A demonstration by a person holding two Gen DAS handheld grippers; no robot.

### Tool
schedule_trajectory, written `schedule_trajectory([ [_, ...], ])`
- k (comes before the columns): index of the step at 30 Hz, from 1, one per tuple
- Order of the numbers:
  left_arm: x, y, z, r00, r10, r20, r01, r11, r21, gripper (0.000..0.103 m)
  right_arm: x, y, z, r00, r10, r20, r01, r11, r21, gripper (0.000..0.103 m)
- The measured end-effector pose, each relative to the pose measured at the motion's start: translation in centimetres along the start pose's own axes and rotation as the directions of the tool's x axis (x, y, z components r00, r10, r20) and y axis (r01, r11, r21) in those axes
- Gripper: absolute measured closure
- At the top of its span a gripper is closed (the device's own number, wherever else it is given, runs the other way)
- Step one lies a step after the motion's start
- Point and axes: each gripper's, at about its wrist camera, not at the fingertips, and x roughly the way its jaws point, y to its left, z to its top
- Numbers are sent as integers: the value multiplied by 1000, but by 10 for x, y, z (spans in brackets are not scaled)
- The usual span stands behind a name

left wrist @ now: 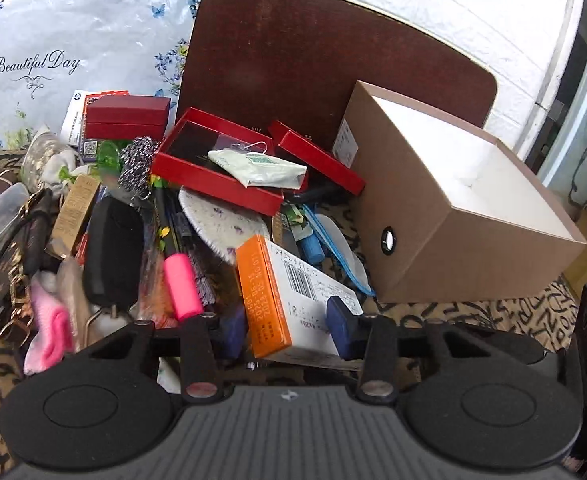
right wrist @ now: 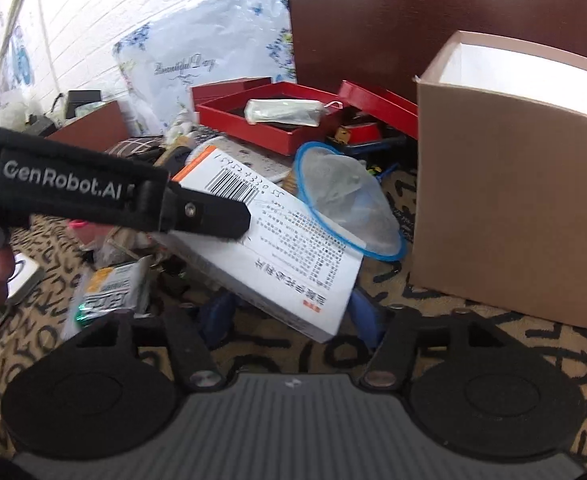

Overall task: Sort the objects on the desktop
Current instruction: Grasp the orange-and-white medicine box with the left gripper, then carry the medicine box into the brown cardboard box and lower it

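My left gripper is shut on an orange-and-white medicine box, one blue pad on each long side, and holds it above the clutter. The same box shows in the right wrist view, with the left gripper's black finger across it. My right gripper is open, its blue pads to either side of the box's near corner and below it, not touching. A large brown cardboard box with a white inside stands to the right, also in the right wrist view.
A pile of clutter lies left of the cardboard box: open red boxes, a black case, a pink tube, a blue-rimmed clear pouch, a foil packet. A brown board leans on the wall.
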Motion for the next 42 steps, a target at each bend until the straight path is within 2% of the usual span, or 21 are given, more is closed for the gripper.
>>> schedule_trajectory([
  [4,-17,7,-16,999,-38,-35,37,999,-17,59,-21,12,-12,999,33,-22,-34,999,-20,46],
  [5,-19,9,-21,998,-34,-54,33,999,-17,60,-27,15,-17,998,46,-30,-47,999,-24,46],
  [9,-21,18,-39,995,-4,-102,1,999,-33,53,-45,25,-34,995,82,-51,-84,996,-41,47],
  [11,-21,22,-41,994,0,-113,-7,999,-54,52,-46,29,-37,996,71,-59,-75,994,-79,47],
  [15,-23,22,-40,994,47,-99,-51,998,-33,49,-43,32,-35,997,45,-62,-54,988,-148,46],
  [18,-22,24,-39,993,43,-107,-47,998,-36,42,-36,30,-30,997,44,-67,-55,983,-177,46],
  [21,-17,23,-41,992,39,-121,-41,999,-14,47,-26,28,-27,995,56,-85,-71,981,-182,45],
  [23,-15,21,-41,992,50,-114,-50,999,6,54,-20,28,-27,994,55,-93,-71,981,-181,45],
  [26,-12,22,-40,992,54,-112,-54,999,3,54,-18,31,-27,994,69,-90,-85,979,-187,46],
  [30,-17,18,-40,993,68,-101,-65,997,32,62,-23,33,-27,995,55,-84,-70,980,-185,50],
  [34,-31,12,-39,995,60,-80,-58,998,34,63,-39,36,-26,997,49,-62,-60,978,-200,50],
  [37,-46,2,-32,998,53,-33,-51,997,52,63,-55,38,-21,999,38,-25,-43,977,-207,50],
  [42,-66,-26,-4,998,13,69,-19,996,90,63,-90,36,0,996,-12,91,32,974,-224,50],
])
